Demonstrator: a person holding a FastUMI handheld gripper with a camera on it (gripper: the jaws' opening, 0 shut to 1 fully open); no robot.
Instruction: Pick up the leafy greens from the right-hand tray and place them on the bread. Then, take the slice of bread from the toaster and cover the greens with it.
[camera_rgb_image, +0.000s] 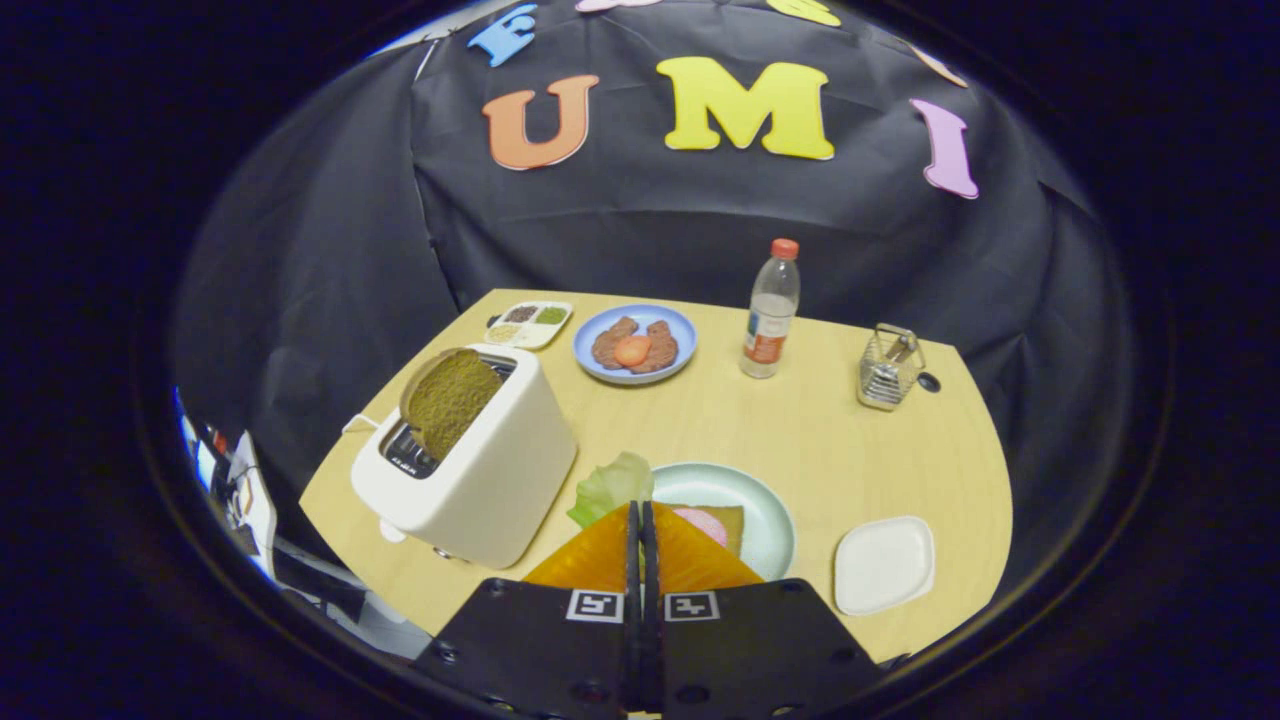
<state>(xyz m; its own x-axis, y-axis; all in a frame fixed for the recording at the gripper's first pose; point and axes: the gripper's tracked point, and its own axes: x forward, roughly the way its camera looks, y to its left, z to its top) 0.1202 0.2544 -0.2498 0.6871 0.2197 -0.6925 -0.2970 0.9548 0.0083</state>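
My gripper (640, 515) has its fingers pressed together on the leafy greens (612, 485), held over the near rim of the pale plate (765, 510) where the bread (725, 522) lies with a pink slice on it. The toaster (470, 465) stands just left with a bread slice (450, 400) sticking up from its slot. Beyond are a blue plate (635, 345), a bottle (771, 310), a wire basket (888, 368) and a seasoning dish (529, 323); the empty white tray (885, 563) sits to the right.

- The gripper (641, 520) sat at the bottom centre of the frame, built of two wedge-shaped fingers that narrowed to their tips.
- The fingers (598, 555) met along a thin dark seam.
- Behind them lay two flat black angular plates (540, 640).
- Each plate carried a small square black-and-white marker (596, 606) by the seam.
- Round screw heads dotted the plates' lower edges.
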